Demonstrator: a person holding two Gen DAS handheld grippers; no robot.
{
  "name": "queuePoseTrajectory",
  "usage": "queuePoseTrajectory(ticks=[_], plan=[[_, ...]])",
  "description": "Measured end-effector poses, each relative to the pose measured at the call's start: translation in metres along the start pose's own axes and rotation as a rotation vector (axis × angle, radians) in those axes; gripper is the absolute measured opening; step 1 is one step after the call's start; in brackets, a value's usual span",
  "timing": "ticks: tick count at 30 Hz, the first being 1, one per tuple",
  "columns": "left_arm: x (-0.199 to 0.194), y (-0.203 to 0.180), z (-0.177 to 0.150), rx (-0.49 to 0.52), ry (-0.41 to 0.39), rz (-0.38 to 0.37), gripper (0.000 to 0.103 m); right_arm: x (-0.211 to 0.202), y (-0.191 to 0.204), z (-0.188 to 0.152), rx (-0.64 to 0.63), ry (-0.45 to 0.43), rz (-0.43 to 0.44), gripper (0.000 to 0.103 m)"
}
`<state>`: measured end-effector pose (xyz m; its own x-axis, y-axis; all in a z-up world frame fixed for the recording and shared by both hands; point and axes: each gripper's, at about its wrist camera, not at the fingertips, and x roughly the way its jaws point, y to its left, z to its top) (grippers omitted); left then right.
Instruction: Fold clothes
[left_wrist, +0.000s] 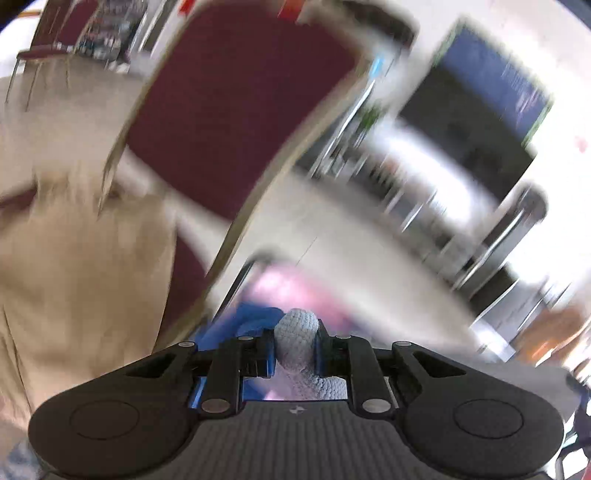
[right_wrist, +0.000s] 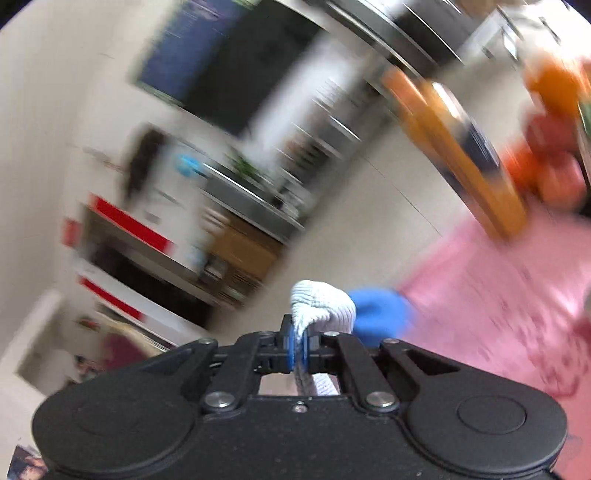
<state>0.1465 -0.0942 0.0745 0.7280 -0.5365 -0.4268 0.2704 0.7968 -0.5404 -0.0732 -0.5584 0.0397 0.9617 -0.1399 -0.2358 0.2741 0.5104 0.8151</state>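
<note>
Knitted cloth: a pale grey-white knit garment is seen pinched in both tools, a bunched fold standing up between each pair of pads.
Left tool: narrowed onto the knit, which is gripped between the black fingers; the rest of the cloth is cut off below the tool's body.
Right tool: clamped nearly fully together on a thinner fold of the same knit garment, with blue pads pressed against it.
Hard to make out: both views are heavily smeared by motion; a blue shape just behind the left tool and another blue shape beside the right one cannot be identified.
Surface: a pink patterned covering is seen at the right, blurred.
Room: a maroon padded chair with a pale frame, beige fabric at the far left, a dark screen and smeared shelving are seen.
Containers: none can be told apart in the blur.
</note>
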Motion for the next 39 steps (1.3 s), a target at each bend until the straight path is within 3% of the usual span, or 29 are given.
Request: queuePoseTrajectory(ticks=[3, 5, 8, 13, 15, 16, 19, 21, 23, 26, 29, 30, 33, 39], plan=[[-0.073, -0.006, 0.048, -0.093, -0.139, -0.156, 0.017, -0.088, 0.049, 0.016, -0.050, -0.148, 0.122, 0.004], [-0.111, 0.002, 0.063, -0.187, -0.182, -0.268, 0.018, -0.140, 0.065, 0.020, -0.062, -0.236, 0.199, 0.004], [-0.138, -0.006, 0.071, -0.193, -0.180, -0.279, 0.017, -0.186, 0.089, 0.020, -0.154, -0.230, 0.176, 0.004], [-0.179, -0.008, 0.064, -0.170, -0.221, -0.389, 0.017, -0.255, 0.117, 0.009, -0.252, -0.296, 0.262, 0.004], [-0.168, -0.012, 0.063, -0.132, -0.181, -0.349, 0.018, -0.269, 0.123, 0.004, -0.286, -0.337, 0.276, 0.004], [-0.148, -0.013, 0.065, -0.129, -0.105, -0.298, 0.018, -0.266, 0.121, 0.005, -0.284, -0.335, 0.268, 0.004], [-0.079, -0.010, 0.066, -0.137, 0.123, -0.153, 0.017, -0.223, 0.111, 0.011, -0.261, -0.245, 0.153, 0.004], [-0.037, -0.006, 0.063, -0.113, 0.189, -0.091, 0.017, -0.184, 0.101, 0.015, -0.236, -0.178, 0.086, 0.004], [-0.004, -0.013, 0.067, -0.091, 0.211, -0.051, 0.017, -0.143, 0.093, 0.021, -0.230, -0.137, 0.021, 0.004], [-0.001, -0.035, 0.097, -0.060, 0.150, -0.075, 0.017, -0.097, 0.101, 0.037, -0.235, -0.128, -0.042, 0.004], [-0.031, -0.059, 0.117, 0.017, 0.009, -0.160, 0.018, -0.104, 0.116, 0.051, -0.277, -0.189, -0.019, 0.004], [-0.033, -0.060, 0.113, 0.046, 0.011, -0.148, 0.018, -0.112, 0.119, 0.052, -0.297, -0.212, -0.009, 0.004], [-0.035, -0.063, 0.097, 0.136, 0.035, -0.099, 0.018, -0.126, 0.093, 0.039, -0.320, -0.178, -0.048, 0.004], [0.025, -0.028, -0.004, 0.292, 0.290, 0.171, 0.018, -0.102, -0.024, -0.036, -0.244, 0.089, -0.254, 0.005]])
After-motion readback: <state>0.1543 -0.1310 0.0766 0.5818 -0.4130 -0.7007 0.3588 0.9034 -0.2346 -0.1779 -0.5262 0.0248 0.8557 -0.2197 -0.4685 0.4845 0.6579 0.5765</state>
